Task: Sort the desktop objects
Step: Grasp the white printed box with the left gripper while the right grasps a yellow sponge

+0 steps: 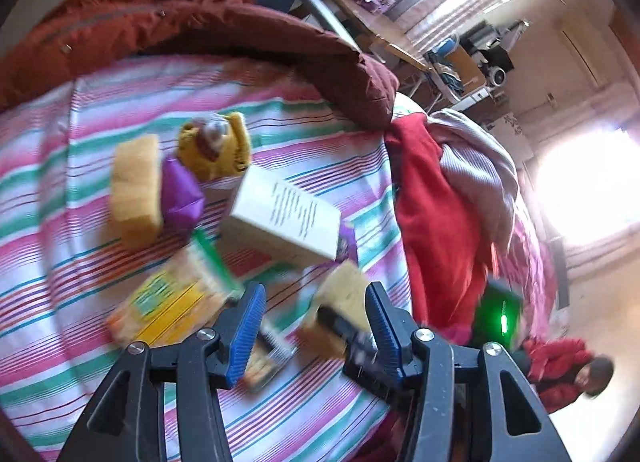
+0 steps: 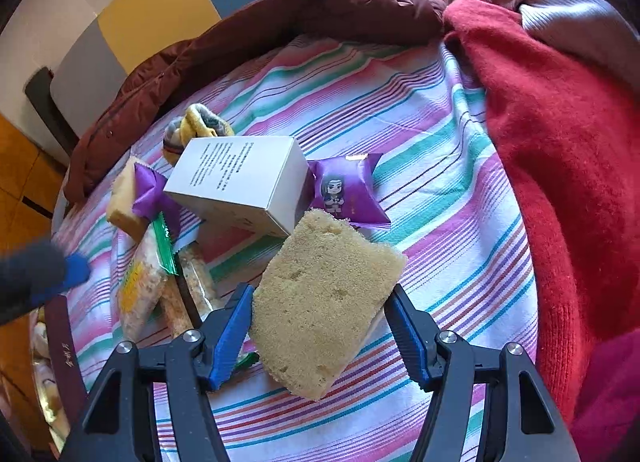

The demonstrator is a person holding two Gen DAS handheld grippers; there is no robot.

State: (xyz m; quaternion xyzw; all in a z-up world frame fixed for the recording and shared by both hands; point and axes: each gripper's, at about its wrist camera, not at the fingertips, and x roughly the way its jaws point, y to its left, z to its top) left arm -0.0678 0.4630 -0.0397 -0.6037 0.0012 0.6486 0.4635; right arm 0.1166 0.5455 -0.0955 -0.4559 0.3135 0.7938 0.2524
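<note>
Sorting is, in my judgement, at an early stage: most items lie mixed in 1 cluster on the striped cloth point(image 2: 440, 149), and I can see no separate groups or container for them. In my right wrist view, my right gripper point(image 2: 318, 326) grasps 1 yellow sponge point(image 2: 324, 302) between its blue pads, the sponge tilted and apparently raised off the cloth; this is the only item in hand. Just beyond it lies the white box point(image 2: 240, 185), with 1 purple snack packet point(image 2: 346, 191) touching its right side and a second purple packet point(image 2: 150, 191) at its left, against a second sponge point(image 2: 124, 197). A yellow sock bundle point(image 2: 196, 127) sits behind the box, and the rice-cracker packs point(image 2: 146, 286) lie left of my right gripper. My left gripper point(image 1: 316, 322) is spread wide and holds nothing; its view is motion-blurred. It hovers above the cloth, near the cracker packs point(image 1: 172, 302), with the held sponge point(image 1: 344, 302) and right gripper showing between its fingers. Left to do: place the held sponge, then separate the box, 2 packets, second sponge, socks and cracker packs. The red garments point(image 2: 560, 141) at the right look like bystanders.
</note>
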